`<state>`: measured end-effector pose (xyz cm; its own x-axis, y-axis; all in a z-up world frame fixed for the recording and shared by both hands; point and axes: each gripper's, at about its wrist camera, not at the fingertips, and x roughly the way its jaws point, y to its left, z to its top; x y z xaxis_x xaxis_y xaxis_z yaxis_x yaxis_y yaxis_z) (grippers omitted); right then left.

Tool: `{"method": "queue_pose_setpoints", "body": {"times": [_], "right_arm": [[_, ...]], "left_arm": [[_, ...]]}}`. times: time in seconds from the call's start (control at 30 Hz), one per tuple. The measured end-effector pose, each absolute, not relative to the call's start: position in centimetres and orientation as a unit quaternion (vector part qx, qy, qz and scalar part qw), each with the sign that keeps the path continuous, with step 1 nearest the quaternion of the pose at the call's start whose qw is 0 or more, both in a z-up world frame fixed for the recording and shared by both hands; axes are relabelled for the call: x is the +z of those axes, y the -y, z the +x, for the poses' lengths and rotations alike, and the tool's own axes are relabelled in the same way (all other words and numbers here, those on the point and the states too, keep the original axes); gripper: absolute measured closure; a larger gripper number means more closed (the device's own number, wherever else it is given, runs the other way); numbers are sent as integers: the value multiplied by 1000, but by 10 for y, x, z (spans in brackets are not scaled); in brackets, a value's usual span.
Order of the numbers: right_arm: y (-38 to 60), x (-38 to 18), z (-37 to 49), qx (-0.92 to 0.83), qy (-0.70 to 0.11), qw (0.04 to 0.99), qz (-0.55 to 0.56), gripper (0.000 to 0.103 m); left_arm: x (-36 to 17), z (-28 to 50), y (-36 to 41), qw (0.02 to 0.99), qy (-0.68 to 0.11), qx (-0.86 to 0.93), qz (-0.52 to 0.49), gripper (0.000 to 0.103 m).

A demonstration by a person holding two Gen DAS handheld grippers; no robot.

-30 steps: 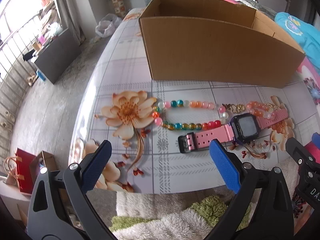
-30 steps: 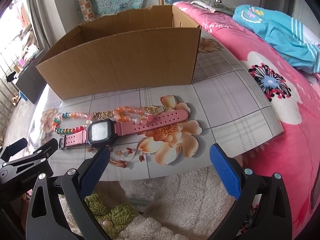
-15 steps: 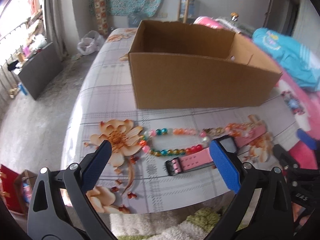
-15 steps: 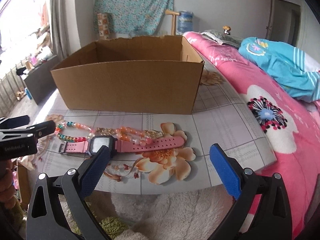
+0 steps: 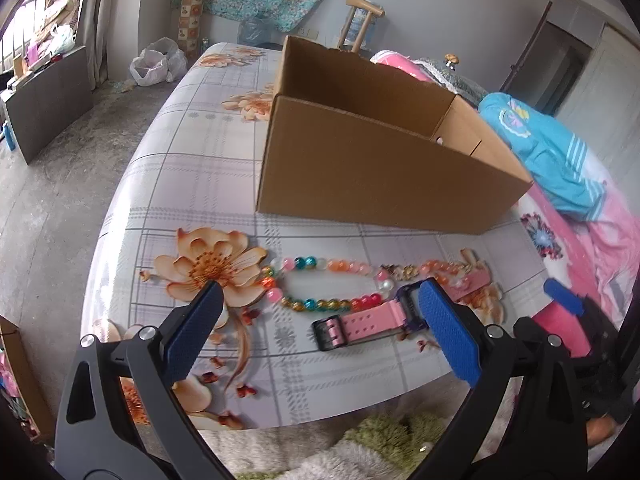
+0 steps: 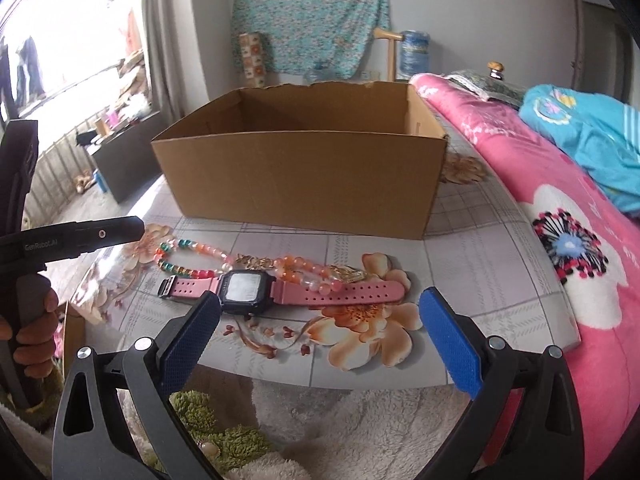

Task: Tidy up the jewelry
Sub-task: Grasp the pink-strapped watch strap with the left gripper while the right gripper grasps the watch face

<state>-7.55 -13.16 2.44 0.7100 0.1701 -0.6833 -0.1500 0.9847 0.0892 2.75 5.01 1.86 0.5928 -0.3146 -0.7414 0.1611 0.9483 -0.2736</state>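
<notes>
Both grippers higher than before, fingers apart, pink watch (image 6: pixel 248 286) just beyond them.

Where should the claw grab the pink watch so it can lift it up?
Probably the buckle strap of the pink watch, coming from above. That strap lies flat and clear of the bead necklace, which overlaps the other strap. The open left claw is nearest.

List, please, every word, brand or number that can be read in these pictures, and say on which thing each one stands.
"GenRobot.AI": white print on the black body of the left gripper, seen in the right wrist view.
The pink watch: its screen is washed out; no digits can be read.
The cardboard box: no print shows on it.
Nothing else is readable.
</notes>
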Motion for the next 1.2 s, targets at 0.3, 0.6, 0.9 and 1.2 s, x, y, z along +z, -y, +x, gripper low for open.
{"method": "queue_pose_setpoints", "body": {"times": [0.3,0.6,0.9,1.2], "right_arm": [[93,15,-44,214,-402,888,-62,18],[64,-14,-10,299,-468,815,-165,35],[59,-18,3,341,-506,765,-205,49],[81,-17,28,422,-564,701,-112,49]], "left_arm": [[4,9,-35,888,-422,-182,13,31],[-7,6,-22,869,-423,-246,76,66],[-12,-5,1,858,-402,-284,145,69],[-18,-16,32,848,-381,-286,233,68]]}}
